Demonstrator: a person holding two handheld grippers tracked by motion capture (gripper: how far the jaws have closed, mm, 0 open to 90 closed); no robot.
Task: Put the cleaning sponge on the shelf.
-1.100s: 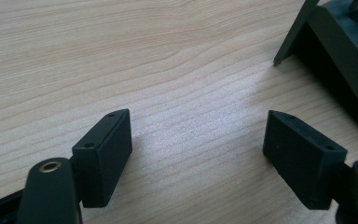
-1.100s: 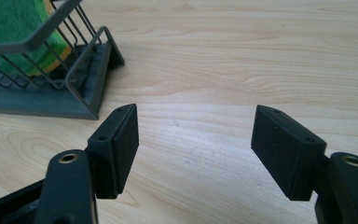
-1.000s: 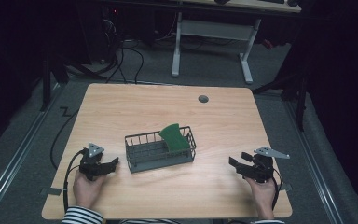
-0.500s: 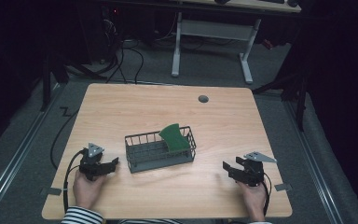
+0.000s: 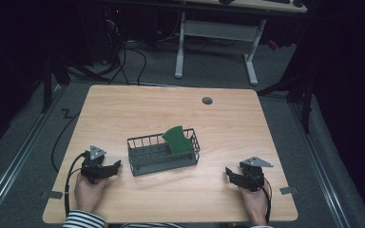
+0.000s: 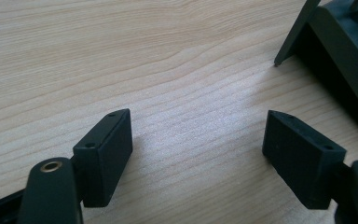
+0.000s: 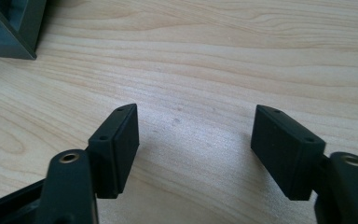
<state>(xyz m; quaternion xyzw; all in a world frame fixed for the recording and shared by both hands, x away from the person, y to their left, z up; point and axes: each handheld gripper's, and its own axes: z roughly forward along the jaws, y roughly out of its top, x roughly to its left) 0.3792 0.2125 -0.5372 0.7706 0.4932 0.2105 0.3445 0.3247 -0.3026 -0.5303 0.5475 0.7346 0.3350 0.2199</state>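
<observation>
Wire basket (image 5: pixel 163 154) between two idle grippers
Both wide open, empty. Green card (image 5: pixel 178 140) at basket's 3 o'clock end looks light, stiff; pinch its top edge.

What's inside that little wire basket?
A green curved piece stands tilted in the right end of the wire basket, poking above the rim. The rest looks empty. The basket's front wall hides the piece's bottom edge.

The wire basket (image 5: pixel 163 155) sits near the middle of the desk (image 5: pixel 123 109). A flat board (image 5: pixel 178 140) stands tilted inside the basket's right end. The left gripper (image 5: pixel 115 166) lies left of the basket, the right gripper (image 5: pixel 229 173) to its right and nearer the person. A round grommet (image 5: pixel 207 100) lies behind the basket.
</observation>
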